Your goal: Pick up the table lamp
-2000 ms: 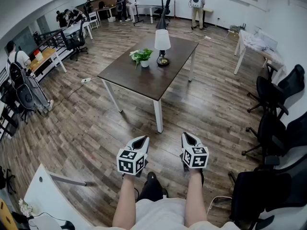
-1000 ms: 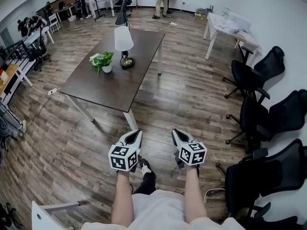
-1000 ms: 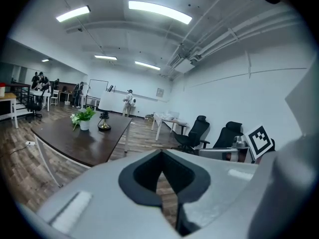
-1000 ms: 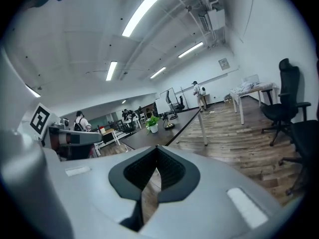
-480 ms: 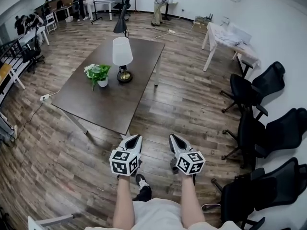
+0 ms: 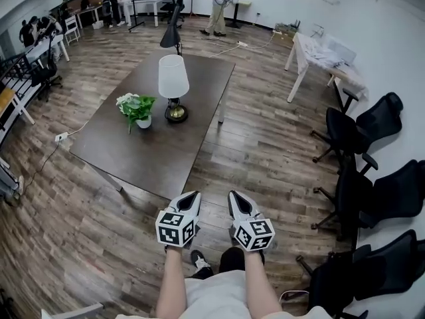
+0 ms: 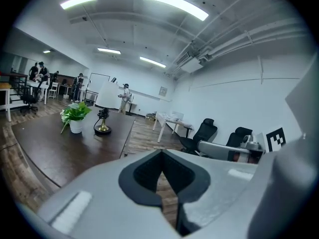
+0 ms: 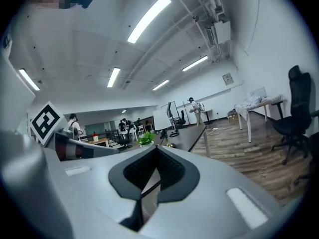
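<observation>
**Table lamp (image 6: 173, 85) well out of reach, both jaws closed: we are on the approach**

The wooden floor (image 6: 265, 145) fills most of what we see from the head view, and we stand on it at the near corner of the dark worktop (image 6: 153, 151). Black office chairs (image 6: 372, 125) line the wall to our right, well clear of our path.

The lamp stands upright on the far half of the worktop, with a white shade over a brass foot. A small potted plant (image 6: 136, 108) sits just beside it on its left, apart from it as far as we can tell.

The left gripper (image 6: 191, 197) and the right gripper (image 6: 232, 198) hang side by side in front of us, low and over the floor, short of the worktop's edge. In each gripper view the dark pads meet at the tips and nothing sits between them, so both jaws are closed and empty.

We judge that the reaching step has not begun and that we are only closing in. The next move calls for us to:

- step along the worktop's right side until the lamp is within arm's length
- raise a gripper to the height of the thin stem under the shade
- spread its jaws before they arrive

The right gripper looks the better choice, since the plant crowds the lamp's left side. The shade is wide and probably light, so we should grip below it, on the stem or just above the foot.
</observation>
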### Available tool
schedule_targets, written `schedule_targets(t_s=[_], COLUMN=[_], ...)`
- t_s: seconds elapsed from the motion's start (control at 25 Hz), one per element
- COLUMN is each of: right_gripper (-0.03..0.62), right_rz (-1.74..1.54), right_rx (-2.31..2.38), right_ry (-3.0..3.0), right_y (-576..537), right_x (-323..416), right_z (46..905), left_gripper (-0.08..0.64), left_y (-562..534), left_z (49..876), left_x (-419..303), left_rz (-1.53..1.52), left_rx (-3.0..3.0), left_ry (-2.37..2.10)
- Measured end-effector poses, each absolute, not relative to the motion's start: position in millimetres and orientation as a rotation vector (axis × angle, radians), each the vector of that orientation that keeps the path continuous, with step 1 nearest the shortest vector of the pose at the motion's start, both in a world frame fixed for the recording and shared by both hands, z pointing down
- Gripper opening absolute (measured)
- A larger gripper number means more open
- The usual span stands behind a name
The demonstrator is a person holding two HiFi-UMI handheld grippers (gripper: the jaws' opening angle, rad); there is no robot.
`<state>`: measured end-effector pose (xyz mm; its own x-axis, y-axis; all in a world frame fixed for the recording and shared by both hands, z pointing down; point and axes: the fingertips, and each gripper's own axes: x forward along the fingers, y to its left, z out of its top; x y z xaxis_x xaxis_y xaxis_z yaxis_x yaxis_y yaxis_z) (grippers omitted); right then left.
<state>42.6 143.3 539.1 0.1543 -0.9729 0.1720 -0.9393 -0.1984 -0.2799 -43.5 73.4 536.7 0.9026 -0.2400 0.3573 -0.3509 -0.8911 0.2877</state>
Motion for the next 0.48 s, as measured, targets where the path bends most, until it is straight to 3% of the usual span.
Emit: schedule_targets(t_s=[0.48], right_gripper=[0.027], right_rz=[-0.856], right_rx=[-2.208], right_ry=[2.051], right_y=[56.3], right_x=[66.7], right_z=[587.1], left_gripper=[0.0], left_y=[4.8], left_z=[542.3], left_x=[-24.2], left_rz=[0.636], left_rx=[2.793], left_ry=[-0.52])
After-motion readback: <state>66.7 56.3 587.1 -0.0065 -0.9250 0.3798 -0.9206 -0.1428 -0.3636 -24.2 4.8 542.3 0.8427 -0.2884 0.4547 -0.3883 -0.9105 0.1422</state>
